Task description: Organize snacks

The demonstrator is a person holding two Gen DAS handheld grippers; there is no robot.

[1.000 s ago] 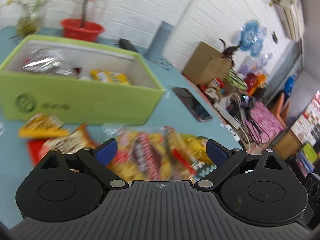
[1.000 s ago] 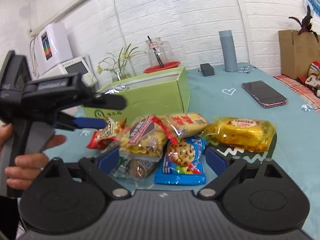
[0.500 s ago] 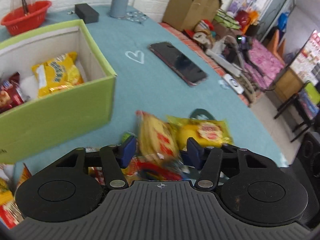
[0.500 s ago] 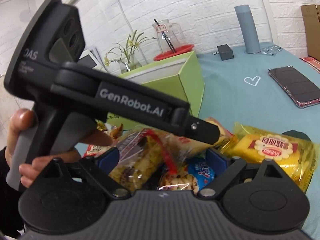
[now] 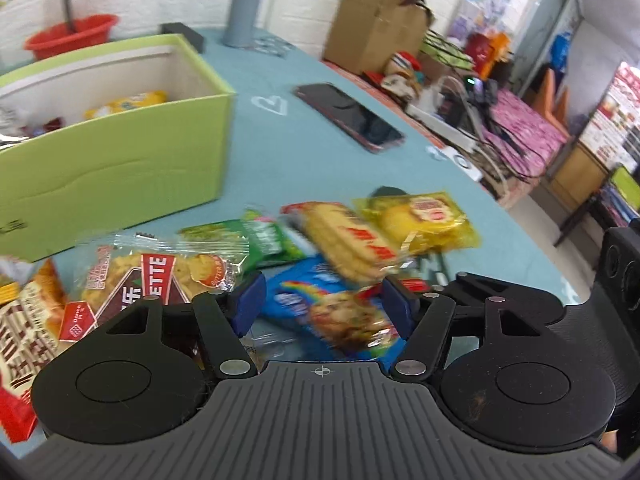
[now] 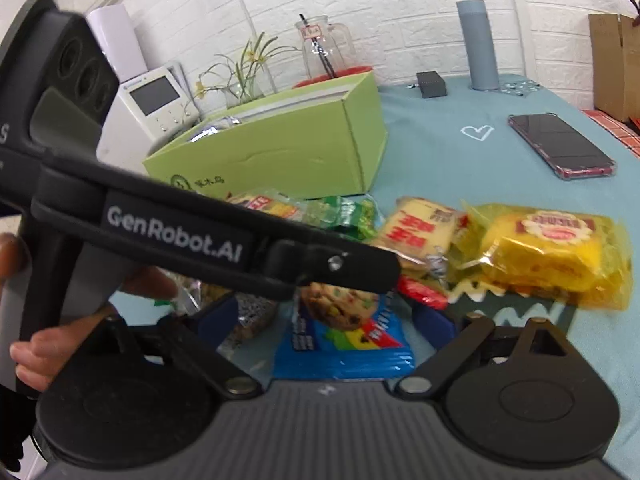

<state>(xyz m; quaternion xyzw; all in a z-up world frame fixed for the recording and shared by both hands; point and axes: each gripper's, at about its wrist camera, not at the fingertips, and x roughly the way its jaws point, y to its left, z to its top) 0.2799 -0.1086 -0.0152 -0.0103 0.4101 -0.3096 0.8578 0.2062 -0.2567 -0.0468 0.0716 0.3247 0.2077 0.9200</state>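
Left wrist view: the left gripper (image 5: 322,306) hangs released over the blue cookie pack (image 5: 336,312), snacks heaped beside the green box (image 5: 120,168). The right gripper (image 6: 326,322), also spread, seems to target the same pack; they could collide, or snag overlapping wrappers.

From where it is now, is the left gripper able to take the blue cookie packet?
Probably yes. The left gripper is open and the blue cookie packet lies right between its fingers. A yellow cracker packet overlaps its far end, so that may shift.
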